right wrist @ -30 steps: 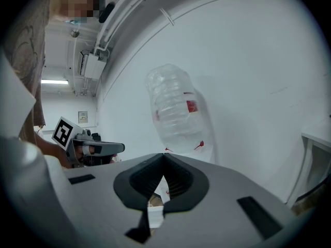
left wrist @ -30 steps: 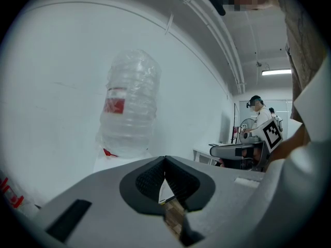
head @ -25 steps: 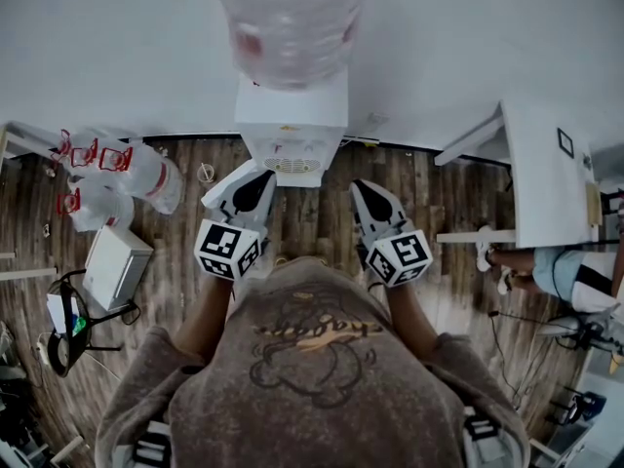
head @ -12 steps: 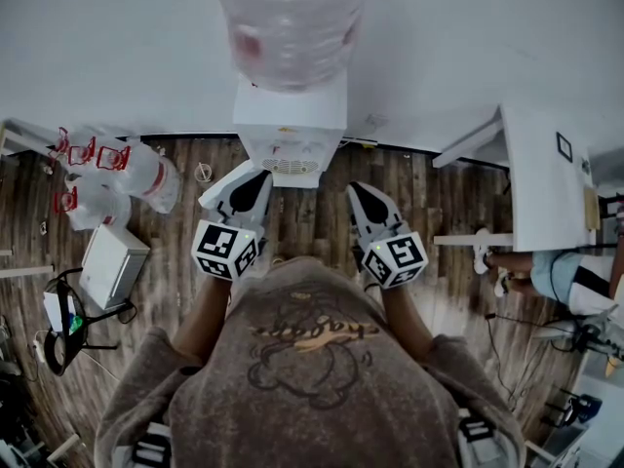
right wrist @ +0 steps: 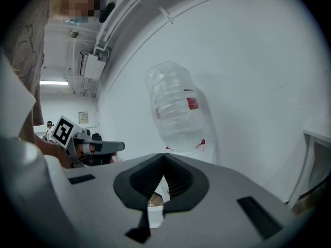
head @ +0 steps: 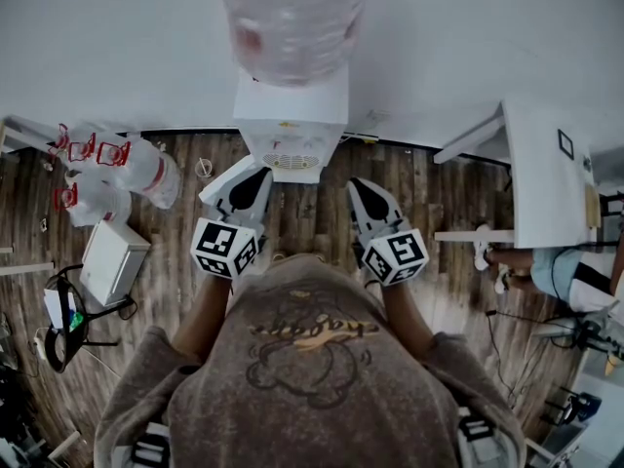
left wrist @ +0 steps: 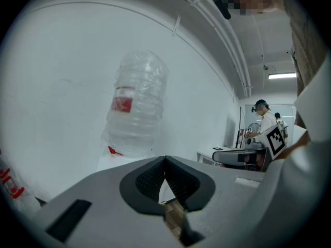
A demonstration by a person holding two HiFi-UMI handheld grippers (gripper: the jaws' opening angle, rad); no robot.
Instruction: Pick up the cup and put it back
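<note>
Facing the dispenser (head: 291, 115), both jaws shut on nothing

Down we look from the head view. The person stands square to the white dispenser, which sits against the wall (head: 117, 47) with a big clear bottle (head: 288, 22) upside down on top. The left gripper (head: 259, 179) and the right gripper (head: 361, 191) are held side by side over the wood floor (head: 312, 217). They are well apart from each other, both noses aimed at the dispenser's front, neither touching it.

Left gripper view: the dark pads (left wrist: 151, 179) meet at the tips, so the jaws are closed with nothing pinched between them. The bottle is up ahead, a little left.

Right gripper view: same story, pads together and empty, bottle ahead.

The cup? I can't pick it out for sure. A small white thing (right wrist: 155, 214) shows through the gap below the right pads, too little of it to name.

Off to the left on the floor are clear jugs (head: 127, 174) with red handles and a white box (head: 115, 261). To the right stands a white table (head: 546, 164).
</note>
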